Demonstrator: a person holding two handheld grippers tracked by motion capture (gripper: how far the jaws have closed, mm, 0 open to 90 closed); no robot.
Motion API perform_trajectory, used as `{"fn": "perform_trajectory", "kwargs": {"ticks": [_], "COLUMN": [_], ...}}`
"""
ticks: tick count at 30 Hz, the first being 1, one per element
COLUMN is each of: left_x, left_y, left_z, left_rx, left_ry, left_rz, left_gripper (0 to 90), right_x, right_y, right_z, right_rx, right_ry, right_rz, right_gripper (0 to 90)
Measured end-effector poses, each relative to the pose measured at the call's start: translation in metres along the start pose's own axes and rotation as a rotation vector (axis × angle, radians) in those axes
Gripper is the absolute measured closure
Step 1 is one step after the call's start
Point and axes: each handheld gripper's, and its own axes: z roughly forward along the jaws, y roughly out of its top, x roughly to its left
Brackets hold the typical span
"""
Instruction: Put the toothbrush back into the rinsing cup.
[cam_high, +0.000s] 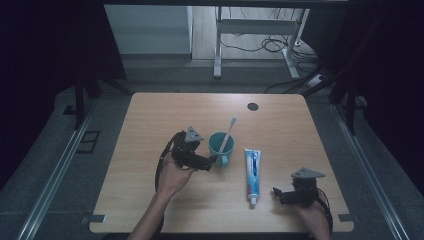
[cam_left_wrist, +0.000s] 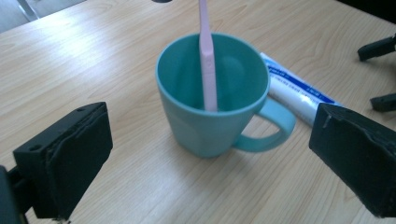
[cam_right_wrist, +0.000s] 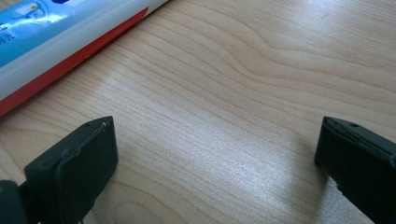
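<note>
A teal mug (cam_high: 221, 144) stands upright near the middle of the wooden table (cam_high: 150, 200), its handle toward the person. A pink toothbrush (cam_high: 229, 131) leans inside it, head up. My left gripper (cam_high: 212, 161) is held just left of and in front of the mug, open, jaws apart from it. In the left gripper view the mug (cam_left_wrist: 205, 121) and toothbrush (cam_left_wrist: 208, 60) sit ahead of the wide jaws of the left gripper (cam_left_wrist: 212, 140). A toothpaste tube (cam_high: 253, 172) lies flat right of the mug, cap toward the person. My right gripper (cam_high: 278, 194) rests open beside the cap, with bare wood between its jaws (cam_right_wrist: 215, 149).
A dark round grommet (cam_high: 252, 106) sits near the table's far edge. Beyond the table stand a white desk frame (cam_high: 217, 45) and loose cables (cam_high: 270, 45) on the floor. The tube (cam_right_wrist: 56, 42) crosses the upper left corner of the right gripper view.
</note>
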Motion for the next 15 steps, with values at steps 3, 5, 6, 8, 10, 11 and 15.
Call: {"fn": "perform_trajectory", "kwargs": {"ticks": [3, 5, 6, 8, 10, 11, 15], "left_x": [0.001, 0.003, 0.004, 0.004, 0.005, 0.005, 0.006], "left_y": [-0.006, -0.011, -0.014, -0.018, -0.022, -0.024, -0.035], "left_z": [-0.002, -0.005, -0.006, -0.008, -0.010, -0.011, -0.015], "left_rx": [0.001, -0.002, -0.006, -0.018, -0.020, -0.015, -0.012], "left_ry": [0.008, 0.013, 0.012, 0.009, 0.015, 0.020, 0.031], "left_rz": [0.002, -0.001, -0.001, -0.013, -0.016, -0.011, -0.010], "left_gripper": [0.0, 0.0, 0.0, 0.0, 0.0, 0.0, 0.0], "right_x": [0.000, 0.000, 0.000, 0.000, 0.000, 0.000, 0.000], "right_y": [0.000, 0.000, 0.000, 0.000, 0.000, 0.000, 0.000], "right_z": [0.000, 0.000, 0.000, 0.000, 0.000, 0.000, 0.000], "right_rx": [0.000, 0.000, 0.000, 0.000, 0.001, 0.000, 0.001], "right_ry": [-0.001, -0.001, -0.001, -0.001, 0.000, 0.000, 0.000], "right_rz": [-0.001, -0.002, -0.001, -0.002, -0.002, 0.000, 0.001], "right_gripper": [0.0, 0.0, 0.0, 0.0, 0.0, 0.0, 0.0]}}
